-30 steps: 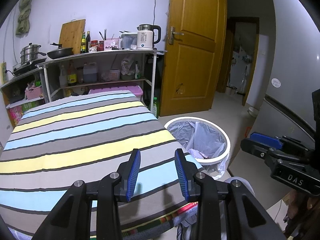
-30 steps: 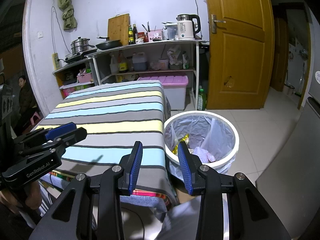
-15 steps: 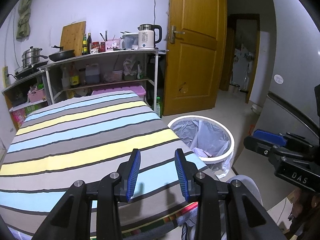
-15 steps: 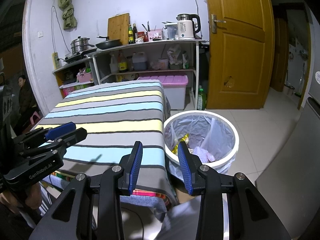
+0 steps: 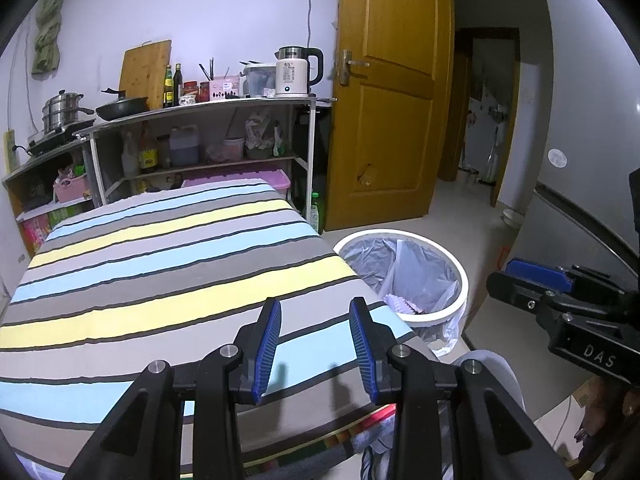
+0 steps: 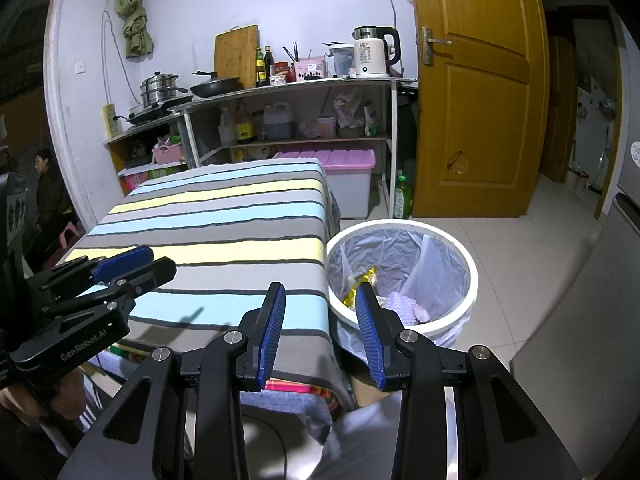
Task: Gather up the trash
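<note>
The left hand-held gripper (image 5: 315,310) hangs over the near edge of the bench (image 5: 160,272), its blue-padded jaws partly apart with nothing between them. The right hand-held gripper (image 6: 320,298) is in the same state, jaws parted and empty, held above the bench's near right corner with its right finger overlapping the rim of the trash bin (image 6: 460,252). Each one shows in the other's view: the left at the left edge of the right wrist camera, gripped by a hand (image 6: 24,404), the right at the right edge of the left wrist camera.

The bench is covered by a cloth striped in grey, light blue and yellow. The white round bin stands on the tiled floor (image 6: 520,248) just beside the bench's right side, lined with a pale plastic bag. Inside it lie a yellow wrapper (image 6: 362,280) and some lilac crumpled trash (image 6: 400,304).

Beyond the bench stands a shelf rack (image 6: 288,84) with a kettle (image 6: 372,54), pans and bottles, next to a wooden door (image 6: 480,92)
</note>
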Action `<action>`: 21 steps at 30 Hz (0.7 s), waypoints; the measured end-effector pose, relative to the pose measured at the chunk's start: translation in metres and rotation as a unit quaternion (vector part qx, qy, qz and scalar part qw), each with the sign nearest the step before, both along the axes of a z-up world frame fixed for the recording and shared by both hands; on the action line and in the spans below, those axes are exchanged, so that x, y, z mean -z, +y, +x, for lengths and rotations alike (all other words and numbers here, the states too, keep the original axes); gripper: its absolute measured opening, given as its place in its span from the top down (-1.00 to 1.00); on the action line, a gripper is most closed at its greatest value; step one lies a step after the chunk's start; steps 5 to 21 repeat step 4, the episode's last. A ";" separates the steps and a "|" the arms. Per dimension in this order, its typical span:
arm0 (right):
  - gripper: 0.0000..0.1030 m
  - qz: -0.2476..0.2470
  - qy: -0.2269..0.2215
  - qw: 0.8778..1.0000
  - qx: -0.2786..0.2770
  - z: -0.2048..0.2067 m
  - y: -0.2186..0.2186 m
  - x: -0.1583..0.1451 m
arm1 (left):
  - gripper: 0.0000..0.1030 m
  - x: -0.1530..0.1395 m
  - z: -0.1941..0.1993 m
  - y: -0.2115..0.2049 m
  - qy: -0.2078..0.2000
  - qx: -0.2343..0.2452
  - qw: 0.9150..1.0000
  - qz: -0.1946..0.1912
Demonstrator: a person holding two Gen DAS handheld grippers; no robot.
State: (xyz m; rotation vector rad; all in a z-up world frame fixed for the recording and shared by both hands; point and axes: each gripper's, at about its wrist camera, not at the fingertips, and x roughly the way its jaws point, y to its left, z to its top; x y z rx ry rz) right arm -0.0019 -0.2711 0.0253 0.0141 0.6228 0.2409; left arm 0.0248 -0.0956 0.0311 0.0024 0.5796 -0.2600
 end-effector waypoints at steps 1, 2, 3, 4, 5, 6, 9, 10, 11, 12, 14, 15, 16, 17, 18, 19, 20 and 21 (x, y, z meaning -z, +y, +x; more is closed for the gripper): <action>0.27 0.000 0.000 1.000 0.000 0.000 0.000 0.000 | 0.32 0.000 0.000 0.000 0.000 0.001 1.000 -0.001; 0.27 0.000 0.000 1.000 0.000 0.000 0.000 0.000 | 0.32 0.001 0.000 0.000 0.000 0.001 1.000 -0.001; 0.27 0.000 0.000 1.000 -0.001 0.000 -0.001 0.000 | 0.32 0.001 0.000 0.000 0.000 0.000 1.000 0.000; 0.27 0.000 0.000 1.000 0.000 0.000 0.000 0.000 | 0.32 0.001 0.000 0.000 0.000 0.001 1.000 -0.002; 0.27 0.000 0.000 1.000 0.000 0.000 0.000 0.000 | 0.32 0.001 0.000 0.000 0.000 0.001 1.000 -0.002; 0.27 0.000 0.000 1.000 0.000 0.000 0.000 0.000 | 0.32 0.001 0.000 0.000 0.000 0.001 1.000 -0.002; 0.27 0.000 0.000 1.000 0.000 0.000 0.000 0.000 | 0.32 0.001 0.000 0.000 0.000 0.001 1.000 -0.002; 0.27 0.000 0.000 1.000 0.000 0.000 0.000 0.000 | 0.32 0.001 0.000 0.000 0.000 0.001 1.000 -0.002; 0.27 0.000 0.000 1.000 0.000 0.000 0.000 0.000 | 0.32 0.001 0.000 0.000 0.000 0.001 1.000 -0.002; 0.27 0.000 0.000 1.000 0.000 0.000 0.000 0.000 | 0.32 0.001 0.000 0.000 0.000 0.001 1.000 -0.002; 0.27 0.000 0.000 1.000 0.000 0.000 0.000 0.000 | 0.32 0.001 0.000 0.000 0.000 0.001 1.000 -0.002; 0.27 0.000 0.000 1.000 0.000 0.000 0.000 0.000 | 0.32 0.001 0.000 0.000 0.000 0.001 1.000 -0.002; 0.27 0.000 0.000 1.000 0.000 0.000 0.000 0.000 | 0.32 0.001 0.000 0.000 0.000 0.001 1.000 -0.002; 0.27 0.000 0.000 1.000 0.000 0.000 0.000 0.000 | 0.32 0.001 0.000 0.000 0.000 0.001 1.000 -0.002; 0.27 0.000 0.000 1.000 0.000 0.000 0.000 0.000 | 0.32 0.001 0.000 0.000 0.000 0.001 1.000 -0.002; 0.27 0.000 0.000 1.000 0.000 0.000 0.000 0.000 | 0.32 0.001 0.000 0.000 0.000 0.001 1.000 -0.002; 0.27 0.000 0.000 1.000 0.000 0.000 0.000 0.000 | 0.32 0.001 0.000 0.000 0.000 0.001 1.000 -0.002; 0.27 0.000 0.000 1.000 0.000 0.000 0.000 0.000 | 0.32 0.001 0.000 0.000 0.000 0.001 1.000 -0.002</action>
